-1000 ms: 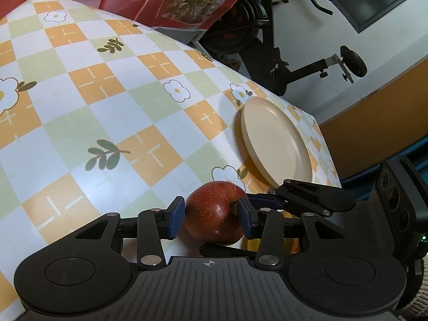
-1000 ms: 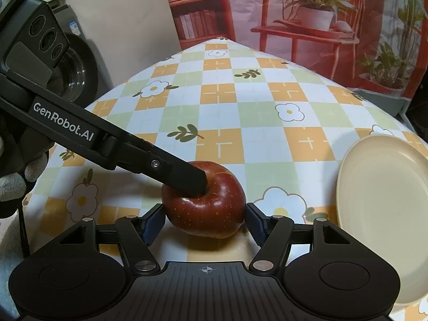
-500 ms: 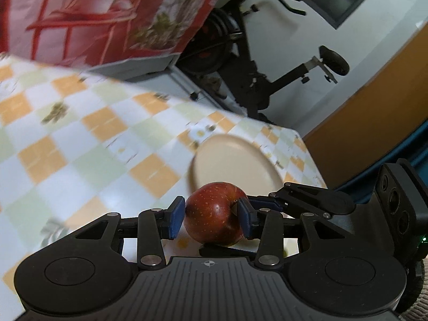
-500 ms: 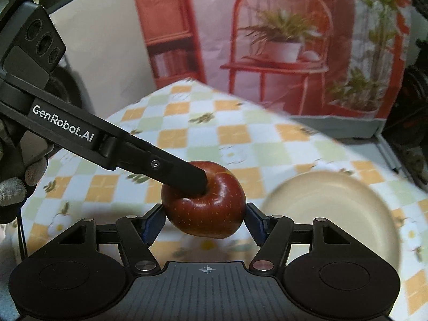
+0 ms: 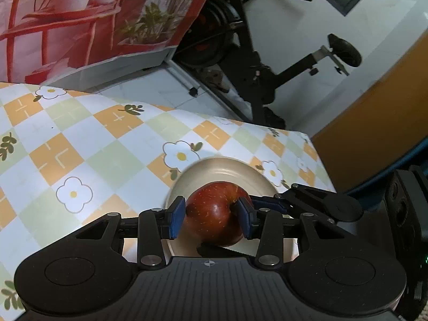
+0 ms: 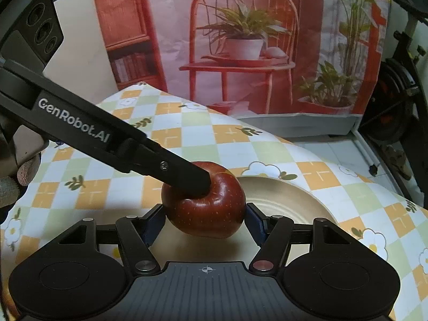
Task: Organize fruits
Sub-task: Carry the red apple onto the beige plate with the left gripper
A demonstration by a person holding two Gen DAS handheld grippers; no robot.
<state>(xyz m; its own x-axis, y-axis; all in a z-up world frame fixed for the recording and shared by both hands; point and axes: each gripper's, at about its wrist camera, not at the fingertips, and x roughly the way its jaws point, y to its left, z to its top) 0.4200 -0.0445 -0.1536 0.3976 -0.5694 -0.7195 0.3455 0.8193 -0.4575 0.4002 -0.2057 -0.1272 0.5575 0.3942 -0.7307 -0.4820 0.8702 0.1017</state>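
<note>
Both grippers are clamping one red apple (image 5: pixel 214 212) at once. In the left wrist view the left gripper (image 5: pixel 211 220) is gripping it with its blue fingers (image 5: pixel 176 220) pressing on the apple's left and right flanks, set fairly narrow. The right gripper's fingers are coming in from the right of that view and meeting the apple near its stem hollow. In the right wrist view the right gripper (image 6: pixel 204 223) is holding the same apple (image 6: pixel 204 214), with its fingers (image 6: pixel 255 223) sitting against the fruit's sides at a middling spread. There one black finger of the left gripper (image 6: pixel 184 178), marked GenRobot.AI, is slanting down from the upper left and pressing into the top dimple of the apple. A gloved hand (image 6: pixel 16 179) is showing at the left edge of that view.

The apple is hanging over a cream plate (image 5: pixel 256 174), above the plate's near part; whether it is touching the plate cannot be told. The plate is lying on the counter (image 5: pixel 88 157), which is wearing a checked orange, green and white cloth with flowers.

Beyond the counter a printed backdrop (image 6: pixel 240 40) of a red chair and potted plants is hanging, and an exercise bike (image 5: pixel 254 61) is standing on the floor to the right of it
</note>
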